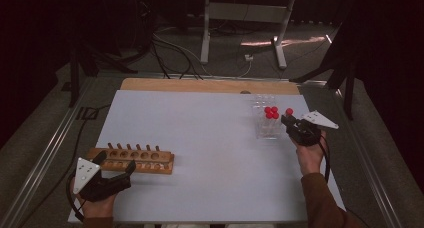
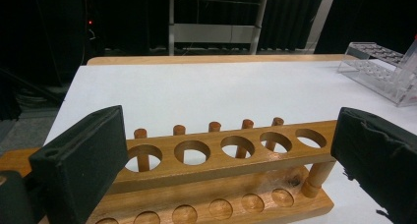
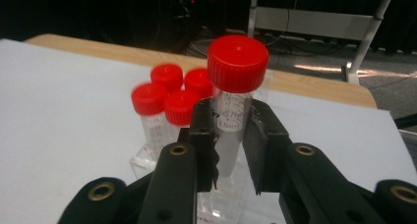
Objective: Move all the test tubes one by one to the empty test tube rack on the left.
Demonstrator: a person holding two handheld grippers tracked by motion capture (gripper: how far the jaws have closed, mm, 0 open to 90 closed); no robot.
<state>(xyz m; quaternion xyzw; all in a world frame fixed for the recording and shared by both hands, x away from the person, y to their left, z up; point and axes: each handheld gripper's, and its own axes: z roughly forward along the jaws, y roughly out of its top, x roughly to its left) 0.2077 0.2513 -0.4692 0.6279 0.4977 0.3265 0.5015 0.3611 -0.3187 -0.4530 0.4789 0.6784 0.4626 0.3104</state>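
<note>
1. Right gripper [image 3: 231, 150] – jaws pinched on a red-capped tube [image 3: 235, 101], gripped just below the cap; four more capped tubes [image 1: 271, 113] stand in the clear rack [image 1: 267, 130] at the table's far right
2. Left gripper [image 2: 231, 160] – jaws spread, straddling the wooden rack [image 1: 134, 159] at near left, pads not visibly pressing; holes look empty
3. Step in hand, I'd say: carry the tube over to the wooden rack
4. Keep it vertical, lift clear of its neighbours, steady the wooden rack before lowering it in
</note>
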